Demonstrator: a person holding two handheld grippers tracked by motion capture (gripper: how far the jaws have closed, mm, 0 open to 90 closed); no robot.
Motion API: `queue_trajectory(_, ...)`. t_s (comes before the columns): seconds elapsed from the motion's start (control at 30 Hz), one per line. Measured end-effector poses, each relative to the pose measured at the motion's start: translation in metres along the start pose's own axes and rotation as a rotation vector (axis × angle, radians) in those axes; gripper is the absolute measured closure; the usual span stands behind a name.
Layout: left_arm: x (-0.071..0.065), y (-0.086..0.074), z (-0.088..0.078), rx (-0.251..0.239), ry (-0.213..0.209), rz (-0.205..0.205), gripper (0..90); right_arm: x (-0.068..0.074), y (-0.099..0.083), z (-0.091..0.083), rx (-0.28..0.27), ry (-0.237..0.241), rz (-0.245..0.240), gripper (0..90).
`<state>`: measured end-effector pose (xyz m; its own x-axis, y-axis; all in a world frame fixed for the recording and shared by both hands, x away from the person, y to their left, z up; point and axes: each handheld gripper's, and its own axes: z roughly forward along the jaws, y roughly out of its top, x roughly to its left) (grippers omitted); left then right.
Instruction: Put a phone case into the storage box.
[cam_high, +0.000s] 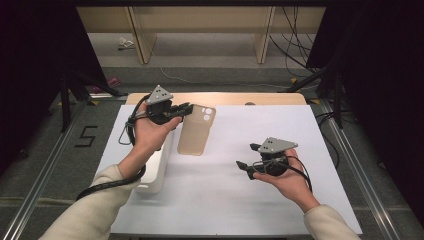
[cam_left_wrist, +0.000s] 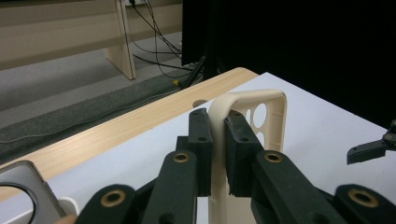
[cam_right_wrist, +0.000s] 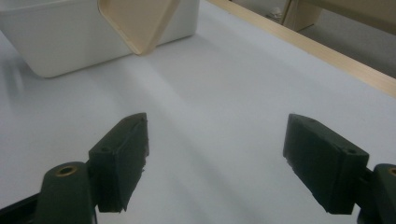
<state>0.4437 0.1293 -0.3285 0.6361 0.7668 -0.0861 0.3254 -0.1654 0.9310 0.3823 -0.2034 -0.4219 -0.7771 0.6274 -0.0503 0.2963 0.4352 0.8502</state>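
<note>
1. Gaping wide over bare white table cover, the right gripper (cam_high: 250, 155) sits nearest the person, holding nothing; in its own view its two black pads (cam_right_wrist: 122, 161) stand far apart with only the cover between them.
2. Ahead of it and off to its left, the left gripper (cam_high: 186, 109) is clamped on the side edge of a tan phone case (cam_high: 196, 131); the left gripper view shows the case's thin wall pinched between the two pads (cam_left_wrist: 201, 140), camera cut-outs just beyond them.
3. The case seems to be lifted at the gripped end, its far corner hanging in front of a white box (cam_right_wrist: 70, 37) in the right gripper view. Whether its lower end touches the table is hard to tell.
4. The step in hand looks like carrying the case away from the white box (cam_high: 156, 167), which lies just beneath the left forearm.
5. The next move probably calls for bringing the open right gripper forward to the case's free end, to steady or take it; a gentle close would suit so thin a wall.
6. The box's inside is hidden by the arm, and a grey rounded object (cam_left_wrist: 28, 186) beside the left gripper is cut off at the frame edge.
</note>
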Motion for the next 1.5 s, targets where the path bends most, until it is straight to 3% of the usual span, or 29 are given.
queue_trajectory(0.77,0.019,0.009,-0.021,-0.047,0.016,-0.029,82.1,-0.009,-0.007,-0.015,-0.032,-0.029,0.050,23.5)
queue_trajectory(1.5,0.041,0.014,-0.037,-0.066,0.053,-0.025,82.0,-0.015,-0.016,-0.027,-0.039,-0.059,0.073,23.6)
